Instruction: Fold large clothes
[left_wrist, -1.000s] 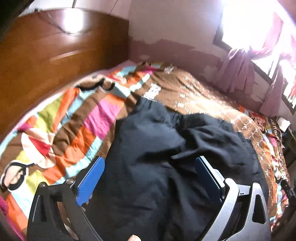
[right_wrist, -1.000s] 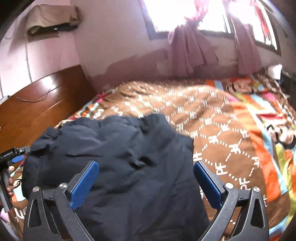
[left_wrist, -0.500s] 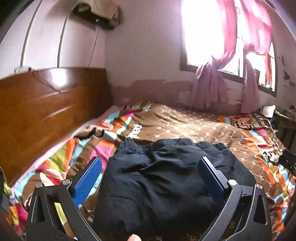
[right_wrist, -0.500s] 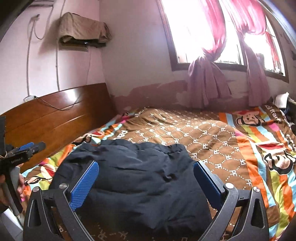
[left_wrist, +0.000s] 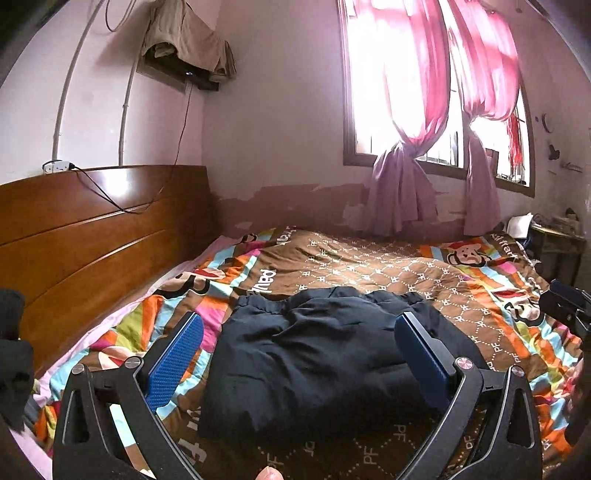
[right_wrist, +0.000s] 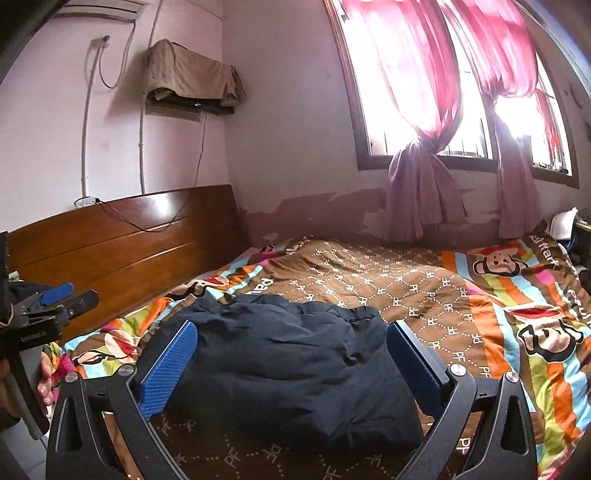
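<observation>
I'm holding my left gripper up off the bed, jaws spread wide with nothing between them, blue pads facing in. Just ahead of the fingertips and below them, the dark folded garment is lying in a thick, rumpled bundle on the patterned bedspread. My right gripper is doing the same: jaws gaping, empty, hovering above the near edge of that same dark garment, which is sitting straight ahead between the two fingers in its view. Neither gripper is touching the cloth as far as I can see.

Off to the left of my right gripper I'm seeing my other tool sticking in at the frame edge, a hand wrapped around its handle. To the left of both grippers the wooden headboard is running along the bed; far ahead, beyond the garment, pink curtains are hanging knotted at a bright window. A tan cloth is draped over a wall shelf up to the left.
</observation>
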